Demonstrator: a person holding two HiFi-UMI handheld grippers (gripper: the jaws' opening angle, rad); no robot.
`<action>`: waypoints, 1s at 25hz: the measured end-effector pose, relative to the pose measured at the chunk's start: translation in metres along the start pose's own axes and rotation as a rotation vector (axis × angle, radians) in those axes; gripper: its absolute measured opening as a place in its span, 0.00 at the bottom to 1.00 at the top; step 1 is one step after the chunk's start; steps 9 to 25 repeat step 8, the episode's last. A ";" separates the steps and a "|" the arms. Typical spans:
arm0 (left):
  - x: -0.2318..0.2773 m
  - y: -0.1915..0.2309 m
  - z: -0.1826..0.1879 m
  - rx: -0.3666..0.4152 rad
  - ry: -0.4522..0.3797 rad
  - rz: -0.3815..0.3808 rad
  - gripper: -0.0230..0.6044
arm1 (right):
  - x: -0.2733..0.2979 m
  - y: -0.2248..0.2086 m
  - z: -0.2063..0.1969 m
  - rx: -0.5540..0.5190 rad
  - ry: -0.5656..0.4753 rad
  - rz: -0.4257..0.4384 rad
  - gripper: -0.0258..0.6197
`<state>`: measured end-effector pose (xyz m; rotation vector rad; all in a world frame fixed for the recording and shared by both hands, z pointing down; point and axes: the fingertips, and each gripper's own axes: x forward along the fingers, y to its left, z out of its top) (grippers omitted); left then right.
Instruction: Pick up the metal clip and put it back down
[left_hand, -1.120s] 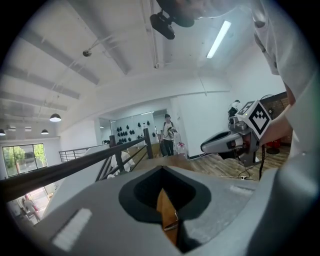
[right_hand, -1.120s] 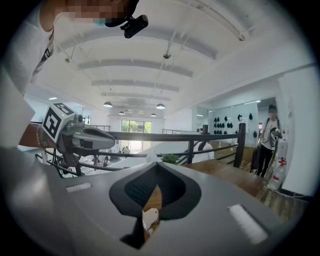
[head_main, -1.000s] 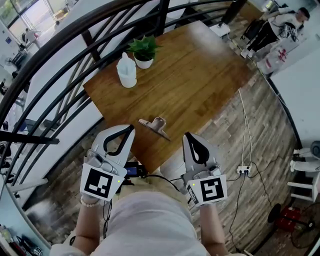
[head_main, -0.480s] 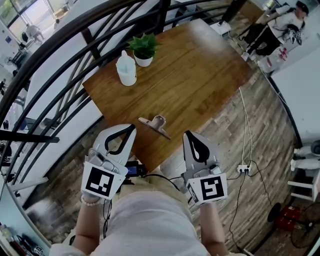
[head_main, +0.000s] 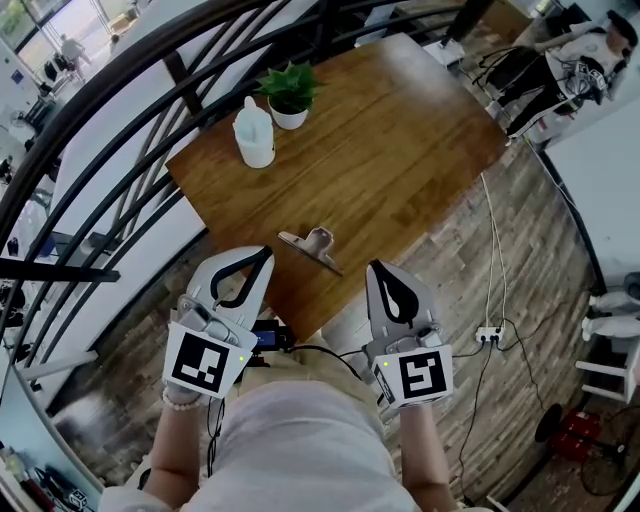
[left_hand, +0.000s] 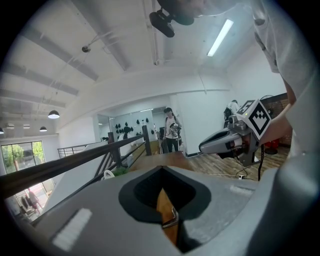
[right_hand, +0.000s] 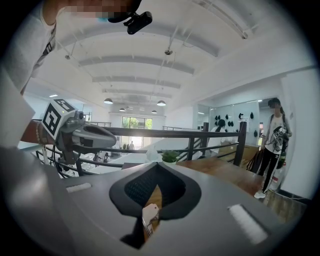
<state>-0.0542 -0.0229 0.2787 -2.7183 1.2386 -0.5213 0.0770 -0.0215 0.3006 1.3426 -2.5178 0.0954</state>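
The metal clip (head_main: 312, 247) lies on the wooden table (head_main: 400, 150) near its front corner, with nothing gripping it. My left gripper (head_main: 263, 254) hovers just short of the clip to its left, jaws shut and empty. To the clip's right, off the table's edge, my right gripper (head_main: 376, 268) is also shut with nothing in it. In the left gripper view the clip (left_hand: 171, 218) shows through the gap of the shut jaws, and the right gripper (left_hand: 227, 141) sits at the side. The right gripper view shows the clip (right_hand: 150, 216) the same way, with the left gripper (right_hand: 85, 134) beside it.
A potted plant (head_main: 288, 95) and a white bottle (head_main: 254, 135) stand at the table's far left corner. Black railing bars (head_main: 120, 150) run along the left. A cable and power strip (head_main: 488, 337) lie on the floor to the right. A person (head_main: 560, 60) stands beyond the table.
Neither gripper nor the clip has moved. Only the person at the far right has shifted a little.
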 end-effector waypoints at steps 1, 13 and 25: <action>0.000 0.000 -0.001 0.000 0.001 0.000 0.05 | 0.001 0.001 0.000 -0.003 0.000 0.001 0.07; 0.000 0.001 -0.003 0.003 -0.001 0.001 0.05 | 0.002 0.003 -0.003 -0.014 0.007 0.003 0.07; 0.000 0.001 -0.003 0.003 -0.001 0.001 0.05 | 0.002 0.003 -0.003 -0.014 0.007 0.003 0.07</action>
